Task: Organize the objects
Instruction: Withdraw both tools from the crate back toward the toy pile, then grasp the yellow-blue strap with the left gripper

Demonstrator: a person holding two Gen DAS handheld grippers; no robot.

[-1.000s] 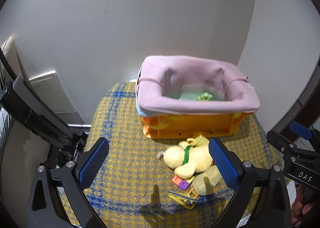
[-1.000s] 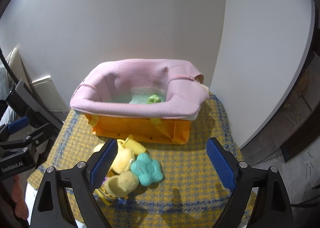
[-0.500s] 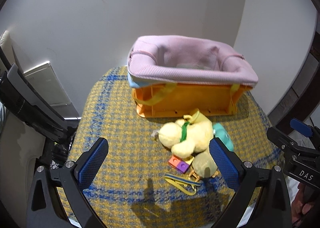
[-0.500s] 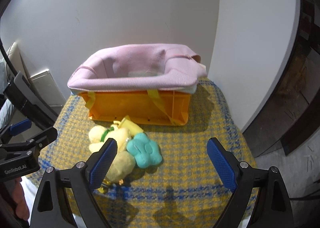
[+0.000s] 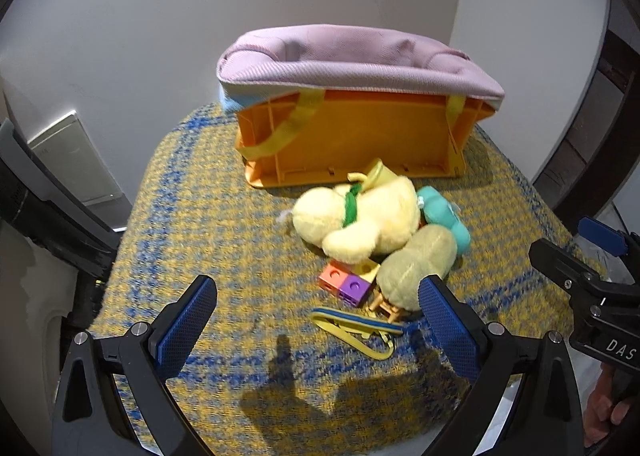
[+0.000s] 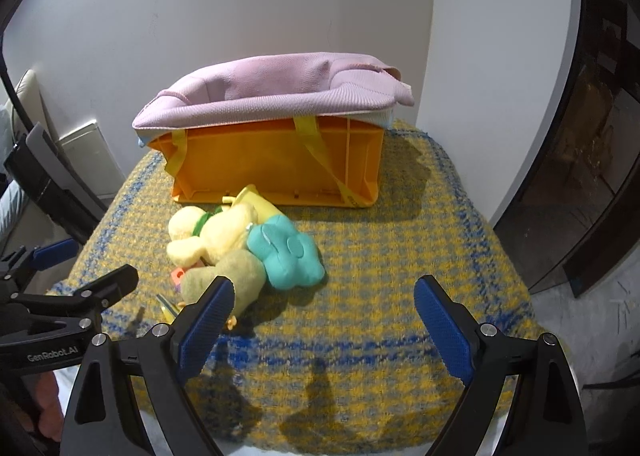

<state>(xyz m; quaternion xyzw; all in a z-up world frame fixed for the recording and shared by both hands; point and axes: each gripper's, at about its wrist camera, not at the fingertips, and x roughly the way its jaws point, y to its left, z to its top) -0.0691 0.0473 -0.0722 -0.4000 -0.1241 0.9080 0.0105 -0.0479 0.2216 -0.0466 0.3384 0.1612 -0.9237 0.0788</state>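
An orange crate point(image 5: 360, 136) point(image 6: 280, 160) lined with pink cloth point(image 5: 352, 60) point(image 6: 272, 92) stands at the back of a yellow-and-blue woven table point(image 5: 208, 224) point(image 6: 392, 256). In front of it lies a pile: a pale yellow plush point(image 5: 360, 212) point(image 6: 212, 232) with a green ribbon, a teal flower plush point(image 5: 444, 212) point(image 6: 288, 252), a tan plush point(image 5: 416, 268) point(image 6: 224, 280), an orange-purple block point(image 5: 346, 282) and a yellow-blue strap point(image 5: 356, 330). My left gripper point(image 5: 316, 328) is open and empty, low before the pile. My right gripper point(image 6: 324, 324) is open and empty, right of the pile.
White walls stand close behind the crate and to the right. A white panel point(image 5: 76, 160) leans at the left wall. A dark doorway point(image 6: 592, 176) is at the right. The table edge curves down at the front and sides.
Both grippers have dropped lower and closer to the table. The crate's inside has gone out of sight and the toy pile looks larger. Both stay open.
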